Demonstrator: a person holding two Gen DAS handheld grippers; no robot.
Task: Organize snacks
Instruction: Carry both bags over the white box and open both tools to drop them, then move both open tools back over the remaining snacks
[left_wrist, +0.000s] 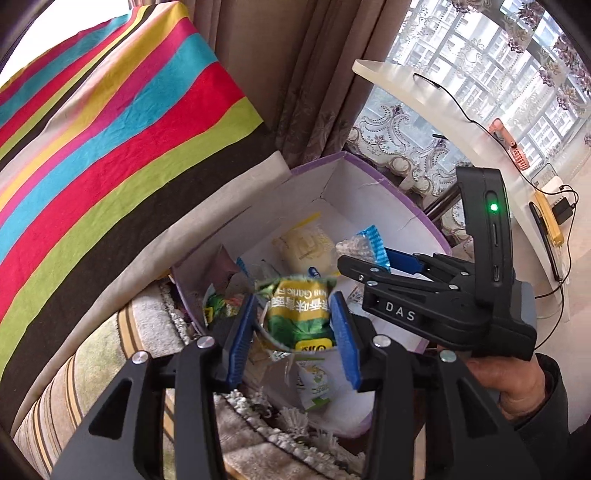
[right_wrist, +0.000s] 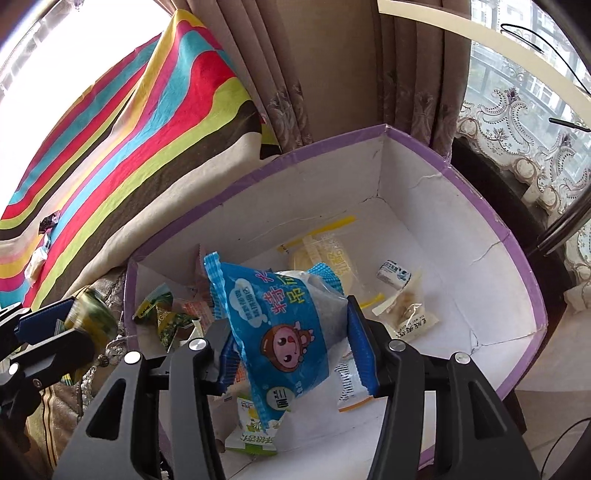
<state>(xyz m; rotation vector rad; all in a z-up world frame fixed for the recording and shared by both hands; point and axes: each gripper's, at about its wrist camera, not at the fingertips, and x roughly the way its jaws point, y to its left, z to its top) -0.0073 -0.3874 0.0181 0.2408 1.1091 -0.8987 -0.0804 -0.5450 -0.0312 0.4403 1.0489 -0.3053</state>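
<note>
Blue-padded right gripper (right_wrist: 288, 325) clamps a blue packet (right_wrist: 280, 325) with a cartoon face, jaws about half apart, and hangs tilted above the near half of the box (right_wrist: 406, 206). Beside it, left gripper (left_wrist: 295, 306) with jaws apart and a green packet (left_wrist: 299, 317) loose between the pads, a slight gap on each side, over the box's near left corner.

Inside the white, purple-rimmed cardboard box: a pale bun packet (right_wrist: 317, 254) toward the far wall, a small white wrapped sweet (right_wrist: 394, 277), a clear packet (right_wrist: 406, 310) of brownish pieces, crumpled green wrappers (right_wrist: 166, 314) in the left corner, a white-and-green packet (right_wrist: 251, 435) nearest the camera.

Behind the box, a striped cloth (right_wrist: 147, 147) and beige curtains (right_wrist: 295, 74).
</note>
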